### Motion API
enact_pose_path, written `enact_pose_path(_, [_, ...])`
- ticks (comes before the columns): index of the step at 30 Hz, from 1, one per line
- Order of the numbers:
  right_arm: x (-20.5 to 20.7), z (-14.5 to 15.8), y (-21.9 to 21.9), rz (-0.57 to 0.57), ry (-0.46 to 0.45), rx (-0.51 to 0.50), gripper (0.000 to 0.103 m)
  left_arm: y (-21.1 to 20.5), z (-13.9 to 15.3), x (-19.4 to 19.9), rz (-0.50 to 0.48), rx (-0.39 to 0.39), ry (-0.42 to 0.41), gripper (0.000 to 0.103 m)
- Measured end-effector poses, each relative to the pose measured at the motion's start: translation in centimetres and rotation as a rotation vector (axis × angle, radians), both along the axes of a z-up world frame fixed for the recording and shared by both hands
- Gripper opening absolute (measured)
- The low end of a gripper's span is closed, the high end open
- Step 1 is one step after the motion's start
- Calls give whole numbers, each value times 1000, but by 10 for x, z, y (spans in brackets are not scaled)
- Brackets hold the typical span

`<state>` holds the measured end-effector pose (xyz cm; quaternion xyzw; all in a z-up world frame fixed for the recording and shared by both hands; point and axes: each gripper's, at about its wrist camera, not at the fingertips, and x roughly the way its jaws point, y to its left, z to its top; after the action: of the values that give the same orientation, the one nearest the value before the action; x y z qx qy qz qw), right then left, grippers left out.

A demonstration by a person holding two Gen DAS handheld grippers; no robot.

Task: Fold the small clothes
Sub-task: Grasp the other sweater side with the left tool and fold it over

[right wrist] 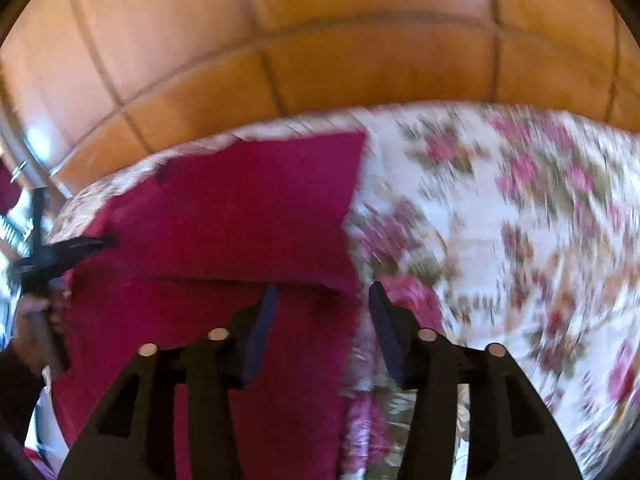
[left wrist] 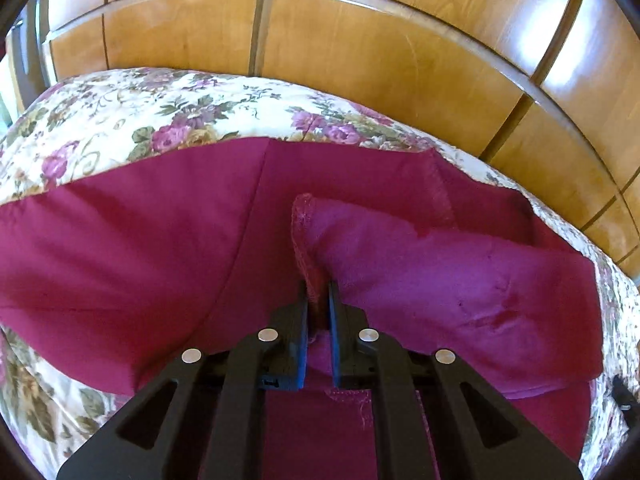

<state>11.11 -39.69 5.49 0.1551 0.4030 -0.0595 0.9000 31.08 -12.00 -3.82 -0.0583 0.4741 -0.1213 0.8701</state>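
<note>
The left gripper (left wrist: 319,300) is pinching the stitched hem of a magenta garment (left wrist: 460,292) lying on a floral bedspread (left wrist: 160,120), with the cloth spreading toward 9 and 3 o'clock. The right gripper (right wrist: 322,300) is hanging with jaws apart over the garment's right edge, holding nothing. Being light, soft and limp, the fabric is probably best taken at hems or corners.

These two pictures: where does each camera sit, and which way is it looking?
Left wrist: on the left gripper, looking down along its fingers, shut on a hem of the magenta garment.
Right wrist: on the right gripper, fingers open over the garment's edge; a hand shows at left.
Shared: garment, floral cover, wooden panels.
</note>
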Motion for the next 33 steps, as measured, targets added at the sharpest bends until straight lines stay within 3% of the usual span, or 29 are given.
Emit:
enact_pose_path(4, [37, -1, 25, 48, -9, -31, 64, -10, -1, 0, -25, 90, -42, 9])
enact_pose_path(7, [67, -37, 28, -1, 89, -46, 65, -13, -3, 1, -23, 160, -56, 28])
enact_pose_path(9, [71, -60, 28, -29, 122, -56, 66, -4, -1, -2, -13, 134, -49, 35])
enact_pose_path(11, [63, -67, 35, -27, 52, -117, 70, 11, 5, -9, 13, 91, -47, 46])
enact_pose_path(18, [59, -71, 40, -26, 37, -154, 75, 73, 16, -47, 125, -60, -37, 48])
enact_pose_path(21, [59, -68, 42, -25, 37, -161, 76, 114, 22, -59, 245, -78, -47, 48])
enact_pose_path(26, [60, -66, 45, -27, 38, -171, 76, 209, 13, -61, 498, -132, 3, 48])
enact_pose_path(31, [61, -66, 46, -28, 40, -179, 77, 309, -5, -64, 786, -236, 44, 48])
enact_pose_path(33, [62, -67, 47, -29, 41, -182, 77, 334, -9, -61, 831, -281, 41, 48])
